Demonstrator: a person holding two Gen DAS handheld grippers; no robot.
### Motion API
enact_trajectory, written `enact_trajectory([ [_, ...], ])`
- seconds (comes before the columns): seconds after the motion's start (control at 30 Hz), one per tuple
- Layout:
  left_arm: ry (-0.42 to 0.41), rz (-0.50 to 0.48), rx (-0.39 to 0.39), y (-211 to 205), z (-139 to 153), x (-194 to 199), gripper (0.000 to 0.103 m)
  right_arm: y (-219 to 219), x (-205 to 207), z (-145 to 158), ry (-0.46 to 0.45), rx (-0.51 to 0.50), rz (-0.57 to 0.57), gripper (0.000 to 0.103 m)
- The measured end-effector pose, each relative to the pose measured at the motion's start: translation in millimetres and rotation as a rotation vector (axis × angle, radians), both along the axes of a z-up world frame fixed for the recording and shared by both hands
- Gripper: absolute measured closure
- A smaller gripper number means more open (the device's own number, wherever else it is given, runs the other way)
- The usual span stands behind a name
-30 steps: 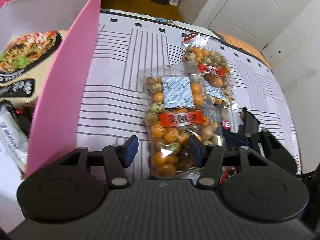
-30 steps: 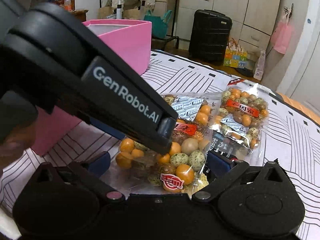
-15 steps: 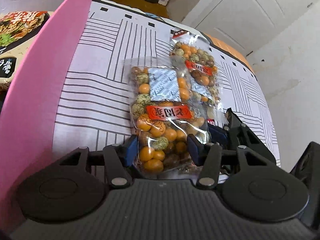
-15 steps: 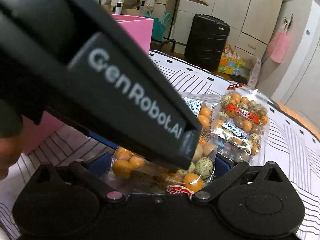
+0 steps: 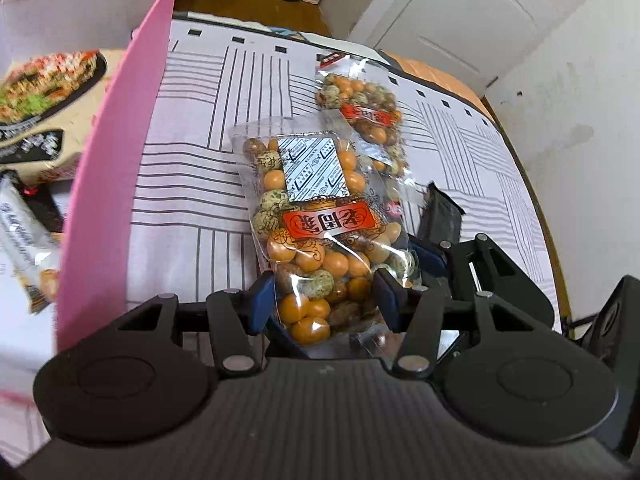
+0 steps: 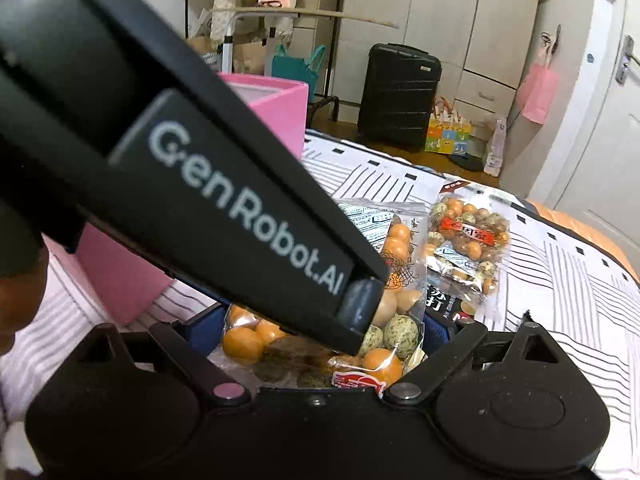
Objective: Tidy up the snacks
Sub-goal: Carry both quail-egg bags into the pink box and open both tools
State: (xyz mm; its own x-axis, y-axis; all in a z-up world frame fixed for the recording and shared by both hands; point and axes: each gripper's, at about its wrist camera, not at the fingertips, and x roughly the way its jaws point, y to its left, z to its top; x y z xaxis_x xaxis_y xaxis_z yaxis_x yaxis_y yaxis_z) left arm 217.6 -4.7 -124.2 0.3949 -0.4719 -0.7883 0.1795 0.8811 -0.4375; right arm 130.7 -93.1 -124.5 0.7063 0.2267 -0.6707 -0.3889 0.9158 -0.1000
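A clear bag of orange and speckled coated nuts (image 5: 316,240) with a red label is gripped at its near end by my left gripper (image 5: 324,294), whose blue pads press both sides. The same bag (image 6: 396,320) also sits between the blue fingers of my right gripper (image 6: 320,332), partly hidden by the left gripper's black body (image 6: 224,208). A second, similar nut bag (image 5: 362,110) lies farther on the striped cloth; it also shows in the right wrist view (image 6: 466,240). The pink box (image 5: 116,168) stands at left.
The pink box holds a noodle package (image 5: 44,96) and a white wrapper (image 5: 24,240). A dark packet (image 6: 444,304) lies under the nut bags. The table edge (image 5: 532,200) curves at right. A black suitcase (image 6: 396,96) stands on the floor beyond.
My left gripper has closed its pads onto the near nut bag. The view has swung back so the pink box interior shows again. My right gripper stays at the bag's end.
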Motion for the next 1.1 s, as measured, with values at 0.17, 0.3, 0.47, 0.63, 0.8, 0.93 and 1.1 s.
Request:
enact_trajectory([
  [0.17,0.013,-0.015,-0.022,7.1,22.5,-22.0,0.049,5.2,-25.4,25.8,0.000,0.000,0.025,0.006],
  [0.3,-0.026,-0.023,-0.013,9.3,45.2,-47.2,0.049,6.4,-40.9,44.9,-0.020,-0.010,0.057,0.006],
  [0.47,-0.019,-0.021,-0.041,17.5,67.9,-68.2,0.049,9.7,-66.8,66.7,-0.019,0.000,0.040,0.006],
  [0.63,-0.036,-0.013,-0.037,19.0,88.5,-87.5,0.049,26.0,-85.3,83.8,-0.057,-0.032,0.063,0.006],
  [0.8,-0.079,0.014,-0.062,31.7,106.4,-100.2,0.048,44.2,-101.3,102.6,-0.107,-0.039,0.092,0.006],
  [0.93,-0.107,0.052,-0.074,48.8,116.8,-104.6,0.048,63.7,-101.5,113.2,-0.136,-0.039,0.147,0.007],
  [1.1,-0.143,0.122,-0.086,75.7,123.7,-104.3,0.047,91.4,-93.7,120.5,-0.174,-0.038,0.228,0.007],
])
